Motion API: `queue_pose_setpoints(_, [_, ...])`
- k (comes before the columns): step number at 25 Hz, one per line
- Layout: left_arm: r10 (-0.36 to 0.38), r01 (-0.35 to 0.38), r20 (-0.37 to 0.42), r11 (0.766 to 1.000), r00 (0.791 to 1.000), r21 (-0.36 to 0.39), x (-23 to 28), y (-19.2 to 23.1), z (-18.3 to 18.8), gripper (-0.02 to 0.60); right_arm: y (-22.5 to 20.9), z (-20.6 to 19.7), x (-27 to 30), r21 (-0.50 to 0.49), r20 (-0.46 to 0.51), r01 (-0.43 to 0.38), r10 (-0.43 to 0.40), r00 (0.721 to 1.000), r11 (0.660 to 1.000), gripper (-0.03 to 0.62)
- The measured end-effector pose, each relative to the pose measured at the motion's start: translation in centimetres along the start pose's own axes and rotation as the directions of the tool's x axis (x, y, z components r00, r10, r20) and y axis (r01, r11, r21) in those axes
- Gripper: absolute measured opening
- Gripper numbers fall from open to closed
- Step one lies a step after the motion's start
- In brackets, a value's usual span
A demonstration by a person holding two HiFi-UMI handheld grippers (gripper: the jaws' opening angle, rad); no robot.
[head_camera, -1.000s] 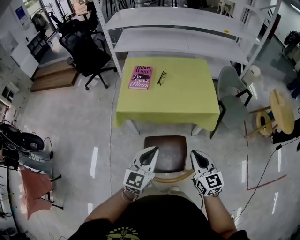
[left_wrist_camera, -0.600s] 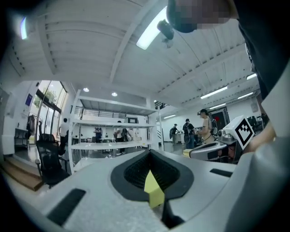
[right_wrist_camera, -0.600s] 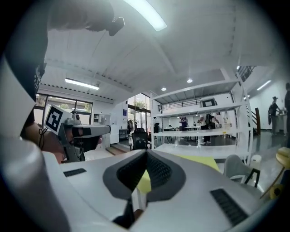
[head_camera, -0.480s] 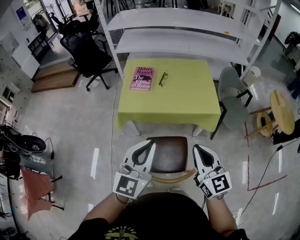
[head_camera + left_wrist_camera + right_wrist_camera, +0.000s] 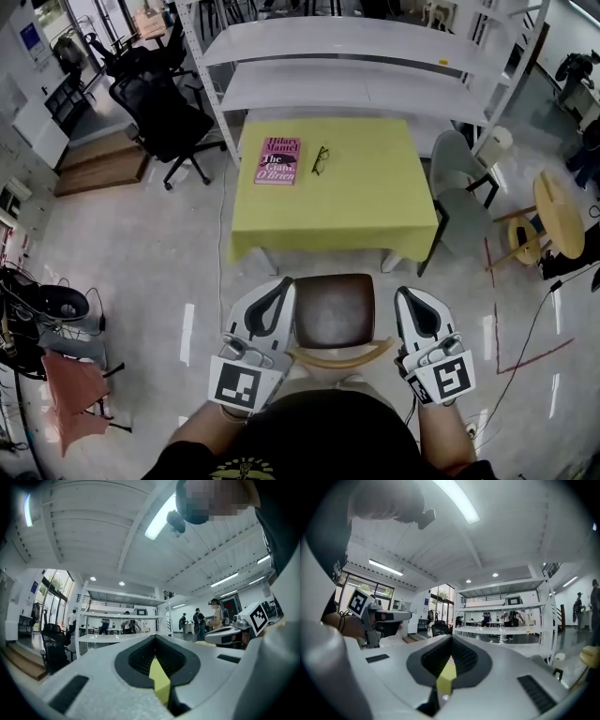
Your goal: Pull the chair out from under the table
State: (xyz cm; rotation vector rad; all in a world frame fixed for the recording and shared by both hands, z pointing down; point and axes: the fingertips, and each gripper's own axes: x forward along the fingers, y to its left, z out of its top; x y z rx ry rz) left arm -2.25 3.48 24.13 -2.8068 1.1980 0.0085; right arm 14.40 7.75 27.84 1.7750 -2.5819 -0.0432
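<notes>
The chair (image 5: 333, 309) has a dark brown seat and a curved wooden backrest (image 5: 339, 357). It stands just in front of the yellow-clothed table (image 5: 375, 202), with its seat out from under the near edge. My left gripper (image 5: 281, 283) hangs shut above the chair's left side. My right gripper (image 5: 405, 292) hangs shut above its right side. Neither touches the chair or holds anything. In the left gripper view the left gripper (image 5: 154, 638) points level at the shelving, jaws closed. The right gripper (image 5: 451, 638) looks the same in its own view.
A pink book (image 5: 278, 159) and glasses (image 5: 320, 159) lie on the table. White shelving (image 5: 375, 84) stands behind it. A black office chair (image 5: 159, 108) is at far left, a grey chair (image 5: 459, 202) and a round wooden stool (image 5: 558, 216) at right. Cables run over the floor (image 5: 525, 347).
Both grippers have risen towards the head camera and spread a little wider to either side of the chair. The chair has stayed where it was.
</notes>
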Motion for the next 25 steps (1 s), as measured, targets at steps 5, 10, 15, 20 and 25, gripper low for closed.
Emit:
queue_pose_setpoints(5, [-0.019, 0.019, -0.010, 1.000, 1.000, -0.010, -0.3, 1.0, -1.0, 0.009, 0.3, 0.1, 0.0, -0.005, -0.007, 0.037, -0.037, 0.999, 0.999, 0.009])
queue_pose_setpoints(10, [-0.042, 0.040, -0.023, 0.998, 0.999, -0.051, -0.7, 2.2, -2.2, 0.009, 1.6, -0.1, 0.7, -0.019, -0.036, 0.051, -0.052, 0.998, 0.999, 0.009])
queue_pose_setpoints(15, [-0.077, 0.075, -0.027, 0.994, 0.997, -0.074, -0.9, 2.8, -3.1, 0.009, 2.8, -0.2, 1.4, -0.032, -0.055, 0.071, -0.073, 0.996, 0.997, 0.009])
queue_pose_setpoints(20, [-0.073, 0.071, -0.026, 0.994, 0.997, -0.088, -0.3, 3.6, -4.0, 0.009, 2.5, -0.7, 2.0, -0.040, -0.068, 0.076, -0.079, 0.995, 0.996, 0.009])
queue_pose_setpoints(25, [-0.086, 0.083, -0.035, 0.994, 0.996, -0.077, 2.2, 3.3, -4.7, 0.009, -0.1, -1.0, 2.5, -0.035, -0.059, 0.092, -0.094, 0.994, 0.995, 0.009])
